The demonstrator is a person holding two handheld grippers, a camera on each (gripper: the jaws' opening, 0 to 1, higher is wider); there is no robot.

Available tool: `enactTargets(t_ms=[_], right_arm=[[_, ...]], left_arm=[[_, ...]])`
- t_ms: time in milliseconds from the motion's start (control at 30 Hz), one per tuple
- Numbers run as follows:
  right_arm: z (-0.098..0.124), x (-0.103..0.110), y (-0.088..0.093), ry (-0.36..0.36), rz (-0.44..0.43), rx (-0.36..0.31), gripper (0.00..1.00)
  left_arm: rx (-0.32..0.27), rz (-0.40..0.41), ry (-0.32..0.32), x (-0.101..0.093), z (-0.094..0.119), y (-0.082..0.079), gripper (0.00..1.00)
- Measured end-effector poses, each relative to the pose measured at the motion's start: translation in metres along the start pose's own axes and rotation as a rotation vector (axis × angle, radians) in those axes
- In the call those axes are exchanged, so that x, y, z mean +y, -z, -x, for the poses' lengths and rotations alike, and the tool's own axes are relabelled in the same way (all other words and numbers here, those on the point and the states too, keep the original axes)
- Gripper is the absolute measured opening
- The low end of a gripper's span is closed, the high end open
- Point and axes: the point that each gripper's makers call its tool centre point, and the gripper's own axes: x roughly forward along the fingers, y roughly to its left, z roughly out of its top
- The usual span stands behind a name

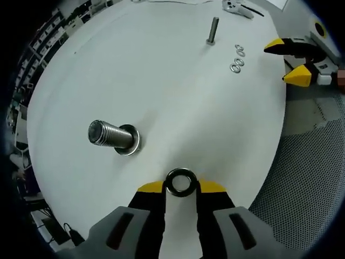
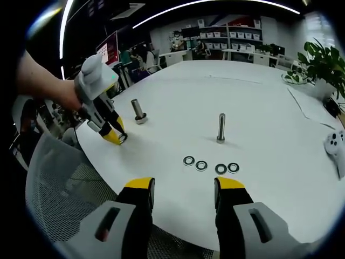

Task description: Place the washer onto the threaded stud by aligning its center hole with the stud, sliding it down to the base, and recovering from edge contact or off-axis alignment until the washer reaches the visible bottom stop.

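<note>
In the left gripper view, the thick threaded stud (image 1: 112,136) stands on the white table (image 1: 178,97) with one washer already seated at its base (image 1: 131,141). Just to the right of that stud and nearer the camera, the left tongs (image 1: 181,184) are pinched narrow on a dark washer (image 1: 181,182), held flat with its hole open to view, probably so the hole can be lined up over the stud top. It is not yet on the stud. Further right and beyond the stud, a slimmer bolt (image 1: 212,31) stands upright with spare washers (image 1: 237,58) lying flat beside it, likely stock kept within reach. The right tongs (image 1: 291,62) sit at the table edge.

In the right gripper view, the right tongs (image 2: 184,191) are spread wide and empty, held back from the stud (image 2: 138,110), seemingly idle. No writing or brand can be read.
</note>
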Motion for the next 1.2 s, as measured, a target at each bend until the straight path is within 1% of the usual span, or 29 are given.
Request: enactTargets(t_ms=[167,367,467,500,700,900,1033,1200], right_arm=[[0.000,0.001,0.001,-0.003,0.002,0.003,0.47],[0.000,0.001,0.001,-0.005,0.003,0.003,0.47],[0.000,0.001,0.001,-0.004,0.002,0.003,0.47],[0.000,0.001,0.001,-0.005,0.002,0.003,0.47],[0.000,0.001,0.000,-0.005,0.004,0.003,0.47],[0.000,0.001,0.000,-0.005,0.005,0.003,0.47],[0.000,0.001,0.000,-0.004,0.003,0.003,0.47],[-0.001,0.001,0.000,-0.006,0.006,0.004,0.47]], left_arm=[[-0.008,-0.023,-0.002,-0.002,0.001,0.001,0.18],[-0.006,-0.046,-0.020,0.002,0.002,0.003,0.18],[-0.020,-0.034,-0.017,0.003,0.005,0.002,0.18],[-0.031,-0.029,-0.017,0.006,0.007,0.001,0.18],[-0.055,-0.011,-0.019,0.014,0.018,-0.003,0.18],[-0.081,-0.035,-0.041,0.024,0.031,-0.011,0.18],[-0.101,-0.049,-0.052,0.029,0.041,-0.019,0.18],[-0.125,-0.087,-0.072,0.035,0.054,-0.032,0.19]])
